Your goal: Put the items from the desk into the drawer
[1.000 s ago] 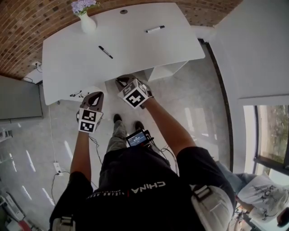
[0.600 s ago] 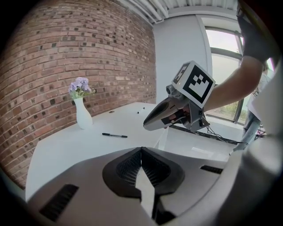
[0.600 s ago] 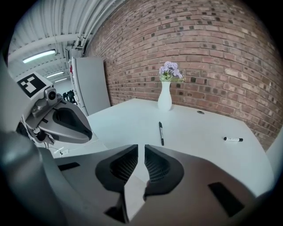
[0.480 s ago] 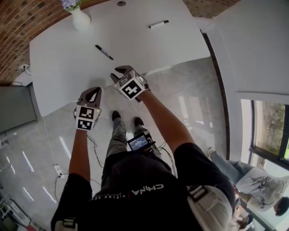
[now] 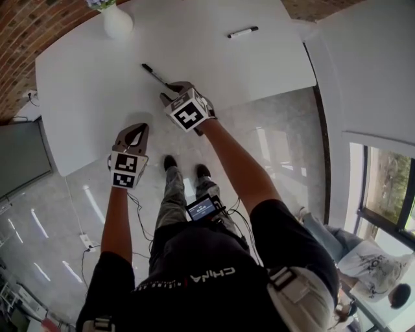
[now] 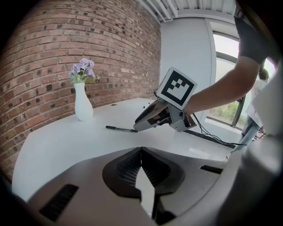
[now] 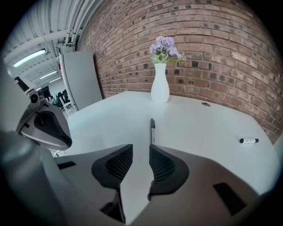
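On the white desk (image 5: 91, 91) a black pen (image 5: 153, 72) lies in the middle, and a white marker with a black cap (image 5: 242, 32) lies further back right. My right gripper (image 5: 170, 91) is over the desk's front part with its jaws open a narrow gap, empty. The black pen (image 7: 152, 129) lies just ahead of the right gripper (image 7: 140, 150), in line with the gap. My left gripper (image 5: 135, 128) hangs at the desk's front edge, shut and empty (image 6: 141, 150). No drawer is in view.
A white vase with purple flowers (image 5: 117, 19) stands at the desk's back left, in front of a brick wall (image 7: 208, 48). A grey cabinet (image 5: 23, 155) stands left of the desk. Cables (image 5: 139, 211) run over the floor by my feet.
My right gripper has moved forward from the desk's edge over its top, up to the black pen. The left gripper stayed at the front edge.
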Demonstrator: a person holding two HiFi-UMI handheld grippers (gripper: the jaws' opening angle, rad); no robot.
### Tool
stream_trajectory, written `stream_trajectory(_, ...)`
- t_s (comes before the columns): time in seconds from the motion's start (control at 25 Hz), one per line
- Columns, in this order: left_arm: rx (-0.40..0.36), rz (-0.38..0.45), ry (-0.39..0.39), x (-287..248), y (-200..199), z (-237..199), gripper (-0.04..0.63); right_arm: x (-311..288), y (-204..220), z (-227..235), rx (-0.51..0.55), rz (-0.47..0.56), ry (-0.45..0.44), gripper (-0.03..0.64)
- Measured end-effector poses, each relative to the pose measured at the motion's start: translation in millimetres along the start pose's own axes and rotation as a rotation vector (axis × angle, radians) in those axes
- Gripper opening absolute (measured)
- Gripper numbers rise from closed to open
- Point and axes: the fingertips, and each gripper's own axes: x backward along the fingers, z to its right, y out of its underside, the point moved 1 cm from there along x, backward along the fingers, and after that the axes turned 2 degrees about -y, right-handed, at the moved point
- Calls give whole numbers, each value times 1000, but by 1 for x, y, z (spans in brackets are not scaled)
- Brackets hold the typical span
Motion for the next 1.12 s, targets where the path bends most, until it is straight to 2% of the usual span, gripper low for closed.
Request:
stream_trajectory(0.28,-3,-10,12,-10,2,-11,12,-26,-9,23,-9,-37,39,110)
stream_trajectory(0.6,2,-20,17,-14,-1,-14,12,-35,-5,31,-24,-134,32,110)
stream_trajectory(0.84,20,-21,8,-17,1,-37,12,-50,-10,29,-35,-196,36,109)
stream_trajectory(0.92,20,-21,1,-15,0,-37,12,-46,-9,29,-42,-202,39,100)
stream_trajectory(1.04,20,-21,-7,-12,-1,-31,12,-41,-4,28,-63,-198,40,53)
stream_trajectory(1.12,20,-21,-8,-9,1,-37,12,-48,-6,26,-84,-204,40,49)
